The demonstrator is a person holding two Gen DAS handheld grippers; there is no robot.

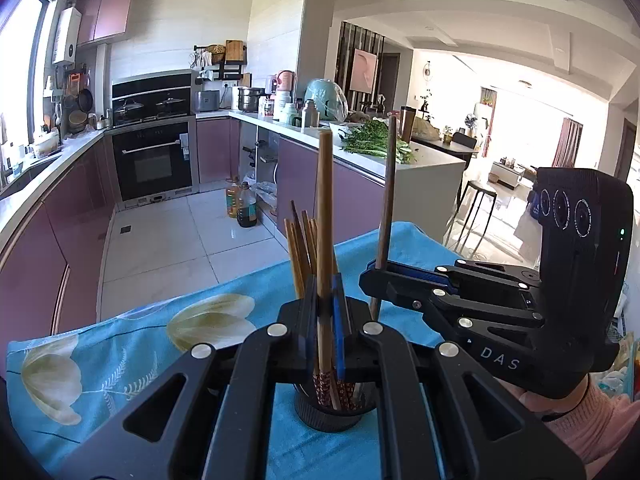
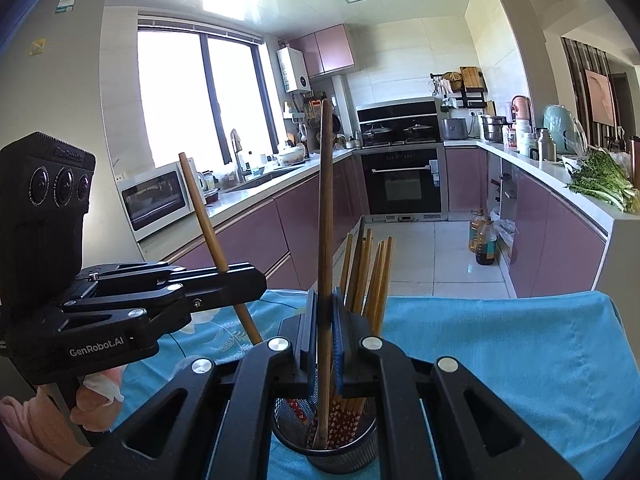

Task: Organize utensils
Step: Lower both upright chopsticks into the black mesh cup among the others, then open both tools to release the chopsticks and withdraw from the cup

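Purple kitchen cabinets lay behind a blue flowered tablecloth (image 2: 500, 344) bearing a black mesh utensil cup (image 2: 344, 456) of wooden chopsticks (image 2: 370, 272). Both grippers were clamped on upright sticks: the left gripper (image 1: 330, 308) on a light wooden chopstick (image 1: 325, 208), the right gripper (image 2: 325, 320) on a darker wooden stick (image 2: 326, 208). Each should probably be lowered straight into the cup before release.

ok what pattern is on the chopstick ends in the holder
Red with small white flowers, clearest in the right wrist view.
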